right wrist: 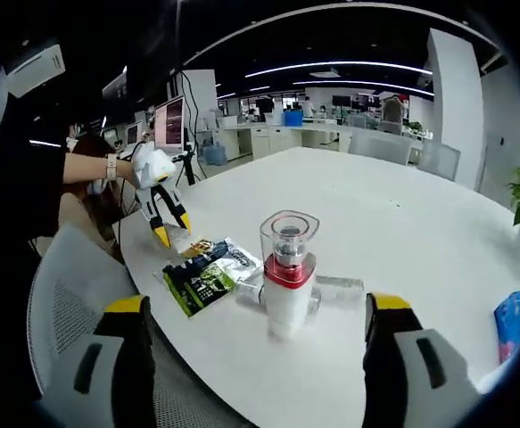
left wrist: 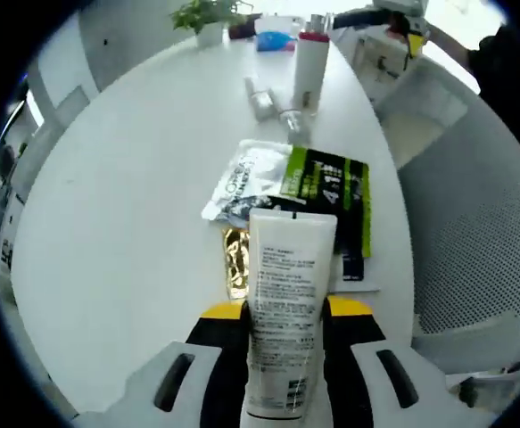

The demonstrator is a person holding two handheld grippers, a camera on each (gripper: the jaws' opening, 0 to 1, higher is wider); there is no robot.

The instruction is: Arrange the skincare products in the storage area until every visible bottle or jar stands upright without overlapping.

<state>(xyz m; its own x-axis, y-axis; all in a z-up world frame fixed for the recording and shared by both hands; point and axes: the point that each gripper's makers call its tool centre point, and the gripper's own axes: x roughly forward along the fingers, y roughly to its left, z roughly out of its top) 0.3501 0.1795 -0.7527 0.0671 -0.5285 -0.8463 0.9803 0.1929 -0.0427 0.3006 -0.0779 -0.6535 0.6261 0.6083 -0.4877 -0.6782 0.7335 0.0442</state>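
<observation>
White tube (left wrist: 282, 312) pinched between left gripper (left wrist: 282, 308) jaws; right gripper (right wrist: 255, 325) spread wide.
Tube print too blurred to read; "4:1", perhaps, on green-black sachet (left wrist: 326, 192) near tabletop (left wrist: 126, 214) edge.

White tube (left wrist: 282, 312) held; pump bottle (right wrist: 288, 272) upright.

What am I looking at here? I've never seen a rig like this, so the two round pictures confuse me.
A person holds two handheld grippers, each carrying a fisheye camera that looks along its jaws. In the left gripper view, the left gripper clamps a white tube above a white table where sachets lie. In the right gripper view, the right gripper is open before an upright red-collared bottle, and the left gripper shows beyond it.
</observation>
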